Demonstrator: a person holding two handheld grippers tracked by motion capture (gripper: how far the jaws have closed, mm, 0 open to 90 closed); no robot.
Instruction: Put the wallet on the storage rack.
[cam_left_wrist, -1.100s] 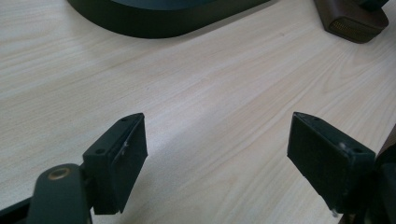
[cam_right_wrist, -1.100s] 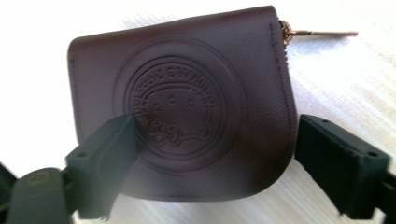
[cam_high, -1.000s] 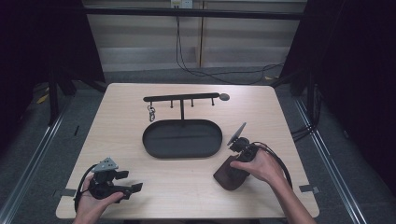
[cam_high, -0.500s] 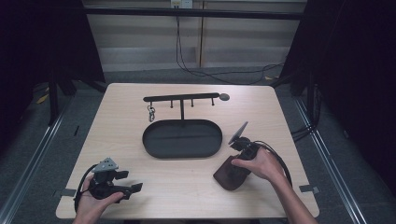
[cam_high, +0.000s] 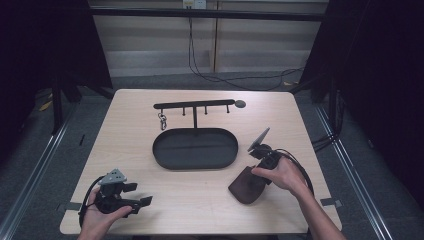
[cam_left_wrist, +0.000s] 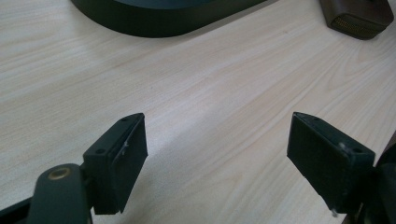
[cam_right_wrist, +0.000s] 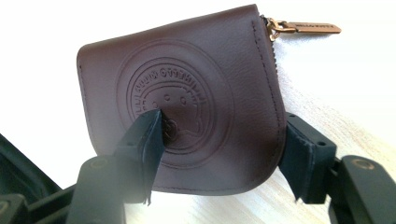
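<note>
Dark brown leather zip pouch (cam_right_wrist: 187, 98) with a round embossed seal lies flat on the pale wood surface (cam_left_wrist: 210, 102), directly under the right gripper (cam_right_wrist: 219, 149). Jaws apart, one over the embossed face, the other beside the zipper edge; not yet clamped. Step in hand, as I judge: taking hold of the pouch. Next move calls for closing squarely across it. Black oval tray (cam_high: 195, 148) sits just beyond. Left gripper (cam_left_wrist: 217, 156) rests well apart, jaws open, empty.
</note>
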